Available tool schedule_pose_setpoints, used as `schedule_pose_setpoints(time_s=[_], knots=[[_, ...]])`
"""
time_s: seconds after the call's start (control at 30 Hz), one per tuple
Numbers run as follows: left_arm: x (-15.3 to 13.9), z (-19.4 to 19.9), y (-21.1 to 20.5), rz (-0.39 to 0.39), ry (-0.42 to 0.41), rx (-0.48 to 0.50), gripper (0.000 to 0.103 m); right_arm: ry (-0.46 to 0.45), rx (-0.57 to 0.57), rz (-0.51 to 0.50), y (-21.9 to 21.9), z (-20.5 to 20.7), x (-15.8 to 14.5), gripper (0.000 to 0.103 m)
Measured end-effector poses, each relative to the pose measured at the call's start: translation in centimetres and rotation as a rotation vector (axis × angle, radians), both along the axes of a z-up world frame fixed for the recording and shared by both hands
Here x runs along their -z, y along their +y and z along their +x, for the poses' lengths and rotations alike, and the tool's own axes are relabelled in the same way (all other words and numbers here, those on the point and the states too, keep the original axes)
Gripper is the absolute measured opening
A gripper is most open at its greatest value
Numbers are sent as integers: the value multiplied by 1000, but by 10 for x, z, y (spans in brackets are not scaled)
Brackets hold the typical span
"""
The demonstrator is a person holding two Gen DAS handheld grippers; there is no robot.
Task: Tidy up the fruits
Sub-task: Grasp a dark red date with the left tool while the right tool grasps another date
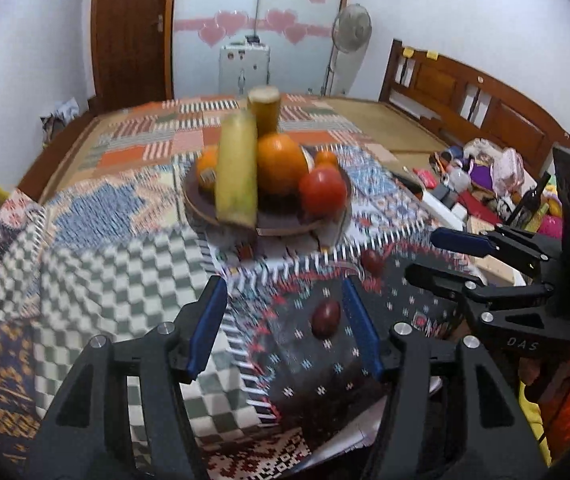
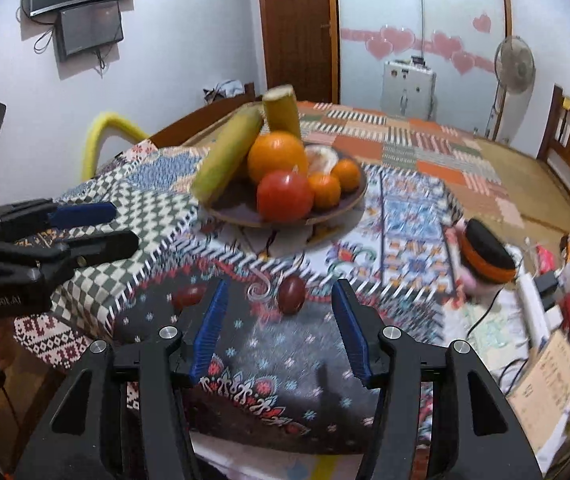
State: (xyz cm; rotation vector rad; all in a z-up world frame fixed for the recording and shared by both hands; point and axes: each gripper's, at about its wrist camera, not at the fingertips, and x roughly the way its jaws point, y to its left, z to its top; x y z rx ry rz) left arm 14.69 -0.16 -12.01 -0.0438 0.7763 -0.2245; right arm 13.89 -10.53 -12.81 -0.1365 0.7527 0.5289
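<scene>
A brown plate (image 1: 281, 226) (image 2: 349, 200) on the patterned cloth holds two corn cobs (image 1: 237, 168) (image 2: 227, 152), a big orange (image 1: 281, 162) (image 2: 277, 154), a tomato (image 1: 323, 190) (image 2: 285, 196) and small oranges (image 2: 325, 190). Two small dark red fruits lie on the dark cloth in front: one (image 1: 325, 318) (image 2: 189, 296) between my left gripper's fingers, the other (image 1: 373, 262) (image 2: 292, 294) ahead of my right gripper. My left gripper (image 1: 283, 328) is open and empty; it also shows in the right wrist view (image 2: 101, 228). My right gripper (image 2: 281, 324) is open and empty; it also shows in the left wrist view (image 1: 433, 254).
A round black and orange object (image 2: 485, 256) lies at the table's right edge. Cluttered boxes, a bottle (image 1: 531, 200) and cables sit to the right. A bed with a wooden headboard (image 1: 465, 92), a fan (image 2: 515, 64) and a door (image 2: 297, 28) stand behind.
</scene>
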Motion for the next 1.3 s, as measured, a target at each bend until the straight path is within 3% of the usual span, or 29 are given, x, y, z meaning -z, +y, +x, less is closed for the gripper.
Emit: schedule_pose_setpoints(time_s=[0.23,0.33,0.5,0.73,1.03,1.3], knots=[[30,8,-12,-15,56,37,59,52,5,3,3,11,23,51],[36,12,-13,-33,73,57,51,59,5,3,4,16,27,50],[43,18,-20,-39,80,84,37,68,10,14,5,24,32,33],[44,16,-28,-19,55,113,19,45,16,-1,11,24,31,19],[38,14,-19,-15,42,99,16,32,15,12,7,22,19,16],[9,15,10,-17,-31,40,16,-6,14,62,4,27,-1,16]])
